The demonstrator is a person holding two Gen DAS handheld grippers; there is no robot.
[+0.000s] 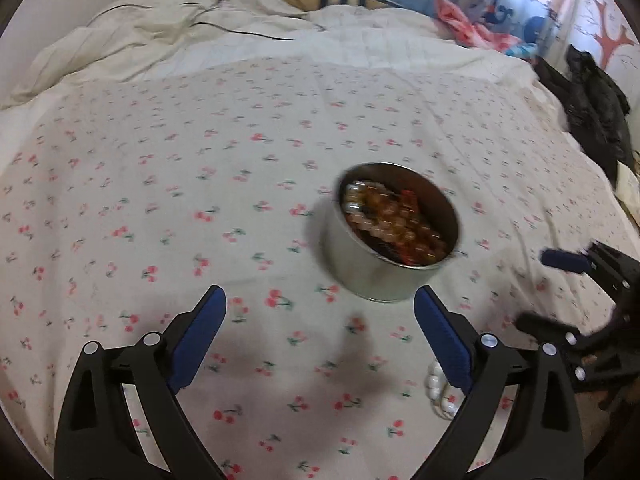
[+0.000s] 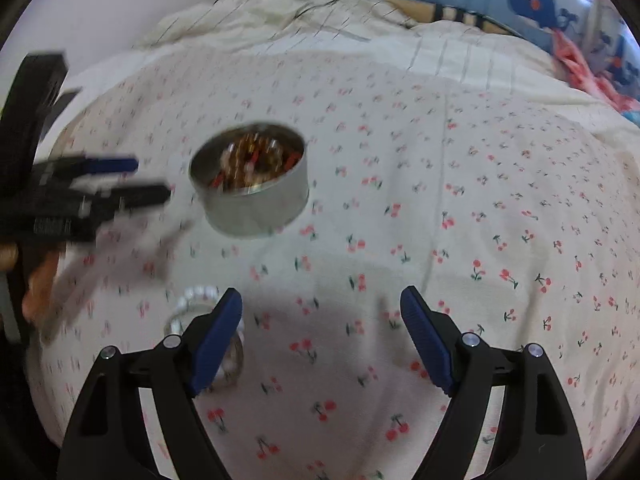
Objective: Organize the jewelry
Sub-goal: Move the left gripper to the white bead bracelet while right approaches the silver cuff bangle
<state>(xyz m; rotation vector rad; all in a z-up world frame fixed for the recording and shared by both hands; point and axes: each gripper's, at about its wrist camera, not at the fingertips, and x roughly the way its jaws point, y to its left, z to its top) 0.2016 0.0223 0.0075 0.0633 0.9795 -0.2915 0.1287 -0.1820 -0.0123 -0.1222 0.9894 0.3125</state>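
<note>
The white bedsheet w/ small red cherry print (image 1: 168,184) covers the whole bed and serves as the work surface; soft and flat, so beads don't roll off. Far end: rumpled cream duvet (image 1: 168,20) w/ thin dark cables across it, pushed back, probably to free up space.

On the sheet, roughly mid-scene, sits the round silver metal tin (image 1: 390,240), lid off, upright. It's the collecting spot: inside is a heap of amber, red & pale beaded jewelry (image 1: 396,216), blurred, so individual pieces can't be told apart. Open top faces up, so drops go straight in.

The left gripper (image 1: 320,316), black w/ blue pads, hangs over the sheet just near-side of the tin, jaws wide apart, nothing between them. The right gripper (image 2: 322,312), same build, is to the right and nearer, jaws likewise wide apart & empty.

Smallest item, and prob. the next target: a white pearl-bead bracelet (image 2: 196,298) lying loose on the sheet, near side of the tin, partly hidden behind the right gripper's left finger. In the left wrist view it shows just beside the left gripper's right finger. A clear or metallic ring-like piece seems to lie w/ it; too blurred to tell. It's outside the tin, so the task isn't done; both open grippers look readied for picking it up.
</note>
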